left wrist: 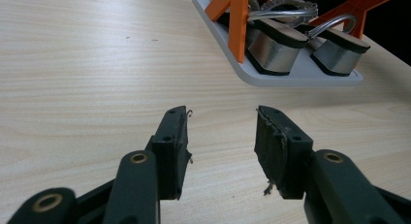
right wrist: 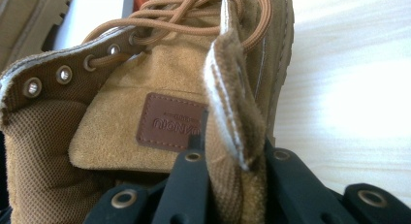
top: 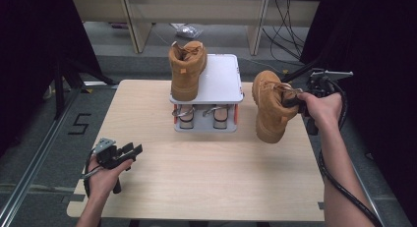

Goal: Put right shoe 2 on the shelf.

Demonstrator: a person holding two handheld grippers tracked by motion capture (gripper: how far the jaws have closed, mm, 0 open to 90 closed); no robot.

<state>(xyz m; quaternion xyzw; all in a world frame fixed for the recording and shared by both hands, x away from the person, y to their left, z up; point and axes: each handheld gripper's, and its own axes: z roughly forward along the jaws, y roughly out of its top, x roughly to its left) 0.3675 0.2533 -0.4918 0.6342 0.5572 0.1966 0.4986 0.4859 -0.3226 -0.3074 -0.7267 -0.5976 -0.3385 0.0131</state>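
My right gripper [top: 291, 100] is shut on the collar of a tan suede boot [top: 269, 109], which hangs toe-down above the table's right side, just right of the rack. In the right gripper view the jaws [right wrist: 232, 166] pinch the boot's collar edge [right wrist: 232, 103] beside the tongue's brown label. A second tan boot [top: 187, 70] stands on the left of the white top shelf [top: 223, 79] of a small two-level rack. My left gripper [top: 132, 151] rests low at the table's front left, open, with nothing between its fingers [left wrist: 172, 136].
Two silver shoes [top: 187, 117] [top: 219, 116] sit on the rack's lower tray [left wrist: 300, 76] between orange legs [left wrist: 236, 20]. The wooden table [top: 206, 173] ends near my left hand. Dark curtains, floor cables and pale furniture lie beyond the far edge.
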